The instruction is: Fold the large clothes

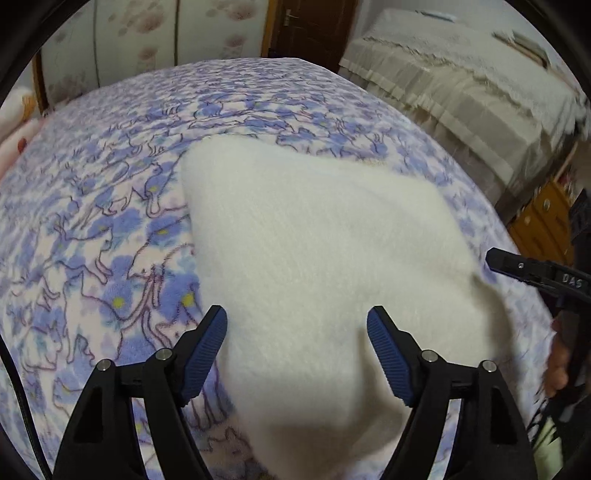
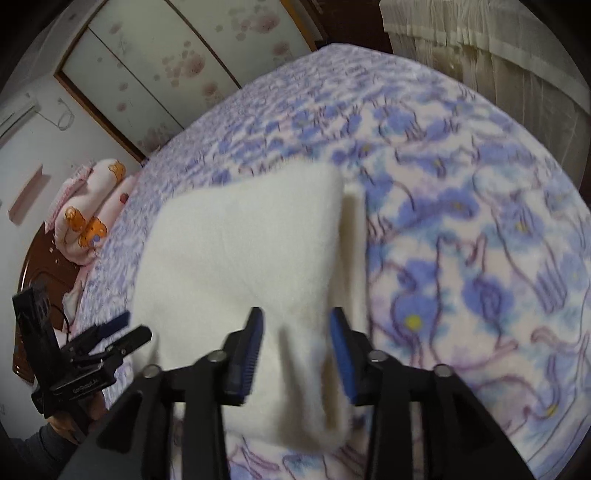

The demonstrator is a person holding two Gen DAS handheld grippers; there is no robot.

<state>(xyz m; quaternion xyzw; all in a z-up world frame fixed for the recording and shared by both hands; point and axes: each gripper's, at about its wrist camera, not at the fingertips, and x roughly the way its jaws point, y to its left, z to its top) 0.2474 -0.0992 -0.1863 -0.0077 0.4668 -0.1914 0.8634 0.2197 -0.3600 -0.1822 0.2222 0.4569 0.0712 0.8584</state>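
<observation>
A folded white fleece garment (image 1: 314,229) lies on the bed's blue-flowered blanket (image 1: 110,221). In the left wrist view my left gripper (image 1: 297,328) hovers over the garment's near left edge with its jaws wide apart and nothing pinched. One black finger of the right gripper (image 1: 517,267) pokes in from the right edge. In the right wrist view the garment (image 2: 240,240) has a raised fold running between the jaws of my right gripper (image 2: 297,332), which stands open; its pads do not squeeze the cloth. The left gripper (image 2: 129,328) shows at the left, held in a hand.
The flowered blanket (image 2: 461,258) covers the whole bed. Rolled pink pillows (image 2: 88,210) lie at the headboard end. A beige-covered bed (image 1: 461,92) and a yellow cabinet (image 1: 543,221) stand to the right, with a wardrobe (image 1: 147,29) and a brown door (image 1: 310,26) behind.
</observation>
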